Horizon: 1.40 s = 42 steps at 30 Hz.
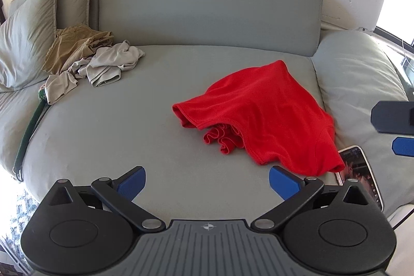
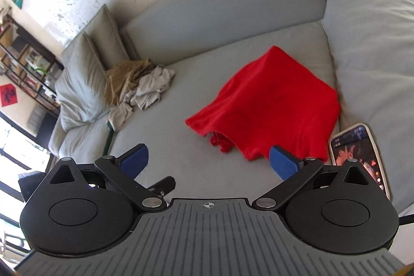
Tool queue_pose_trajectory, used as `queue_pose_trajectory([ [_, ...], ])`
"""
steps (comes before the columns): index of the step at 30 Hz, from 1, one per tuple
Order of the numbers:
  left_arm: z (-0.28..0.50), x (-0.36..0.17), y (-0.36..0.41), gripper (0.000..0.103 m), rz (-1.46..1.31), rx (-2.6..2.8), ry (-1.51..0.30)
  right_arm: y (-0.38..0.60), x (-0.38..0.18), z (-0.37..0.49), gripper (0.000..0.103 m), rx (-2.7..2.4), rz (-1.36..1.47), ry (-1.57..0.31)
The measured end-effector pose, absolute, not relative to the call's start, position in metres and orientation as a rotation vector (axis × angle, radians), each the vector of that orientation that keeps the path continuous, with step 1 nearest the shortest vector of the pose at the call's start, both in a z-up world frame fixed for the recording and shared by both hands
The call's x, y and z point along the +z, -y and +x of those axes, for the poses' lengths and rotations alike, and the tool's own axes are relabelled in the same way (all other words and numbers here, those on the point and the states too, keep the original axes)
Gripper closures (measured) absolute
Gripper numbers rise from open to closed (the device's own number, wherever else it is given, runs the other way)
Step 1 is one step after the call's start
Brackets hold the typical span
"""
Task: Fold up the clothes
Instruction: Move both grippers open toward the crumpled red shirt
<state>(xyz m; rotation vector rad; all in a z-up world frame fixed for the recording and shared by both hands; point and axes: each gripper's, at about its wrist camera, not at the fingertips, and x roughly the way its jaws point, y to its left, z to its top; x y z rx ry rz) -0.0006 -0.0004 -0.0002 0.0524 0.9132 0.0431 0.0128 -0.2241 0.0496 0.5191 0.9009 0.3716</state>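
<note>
Both grippers released, empty: left gripper point(image 1: 207, 183), right gripper point(image 2: 209, 161). Red shirt point(image 1: 261, 115) crumpled on sofa point(image 1: 116, 126); pinch hem corners, spread flat before folding.

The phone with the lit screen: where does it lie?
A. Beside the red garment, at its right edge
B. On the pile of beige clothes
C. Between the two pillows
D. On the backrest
A: the phone lies on the sofa seat right beside the red garment, far from the beige pile.
</note>
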Motion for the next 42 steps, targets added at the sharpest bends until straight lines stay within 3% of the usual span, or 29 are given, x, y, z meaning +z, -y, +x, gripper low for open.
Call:
queue_pose_trajectory([
  [12,-0.005,-0.001,0.003,0.001,0.034,0.008,-0.922,0.203,0.030,-0.014,0.003,0.183,0.196,-0.930],
  [42,-0.002,0.001,0.013,0.001,0.040,0.000,-0.938,0.205,0.025,-0.007,0.003,0.160,0.188,-1.029],
])
